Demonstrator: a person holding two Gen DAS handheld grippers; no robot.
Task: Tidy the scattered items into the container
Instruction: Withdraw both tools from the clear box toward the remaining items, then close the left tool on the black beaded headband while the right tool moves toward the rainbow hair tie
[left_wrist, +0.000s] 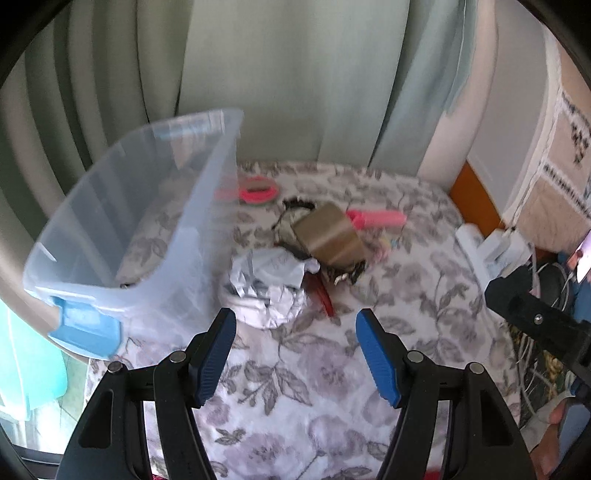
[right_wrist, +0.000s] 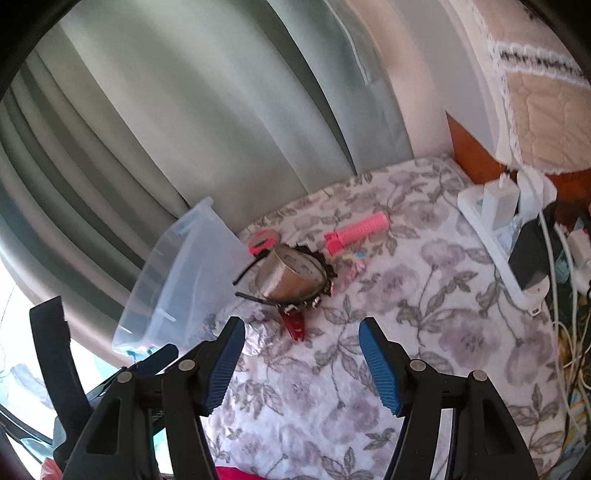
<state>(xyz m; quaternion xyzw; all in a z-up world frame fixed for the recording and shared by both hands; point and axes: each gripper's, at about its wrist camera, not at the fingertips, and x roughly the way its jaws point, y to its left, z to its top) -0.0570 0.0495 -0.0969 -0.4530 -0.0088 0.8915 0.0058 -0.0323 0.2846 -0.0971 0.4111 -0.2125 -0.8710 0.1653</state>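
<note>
A clear plastic container (left_wrist: 147, 221) with blue latches stands tilted at the left of the flowered bedspread (left_wrist: 295, 387). Beside it lie crumpled white paper (left_wrist: 269, 288), a brown tape roll (left_wrist: 328, 240) on a black studded headband (left_wrist: 343, 275), a red item (left_wrist: 323, 299), a pink hair roller (left_wrist: 376, 218) and a pink round item (left_wrist: 258, 192). My left gripper (left_wrist: 295, 315) is open and empty, just short of the paper. My right gripper (right_wrist: 302, 323) is open and empty, near the red item (right_wrist: 293, 325) and tape roll (right_wrist: 291, 273). The container (right_wrist: 177, 280) is to its left.
A white power strip (right_wrist: 498, 229) with a charger and cables runs along the bed's right edge. Grey curtains (left_wrist: 258, 74) hang behind the bed. A quilted beige cover (right_wrist: 535, 110) sits at the far right. The other gripper's black body (left_wrist: 535, 317) shows at the right.
</note>
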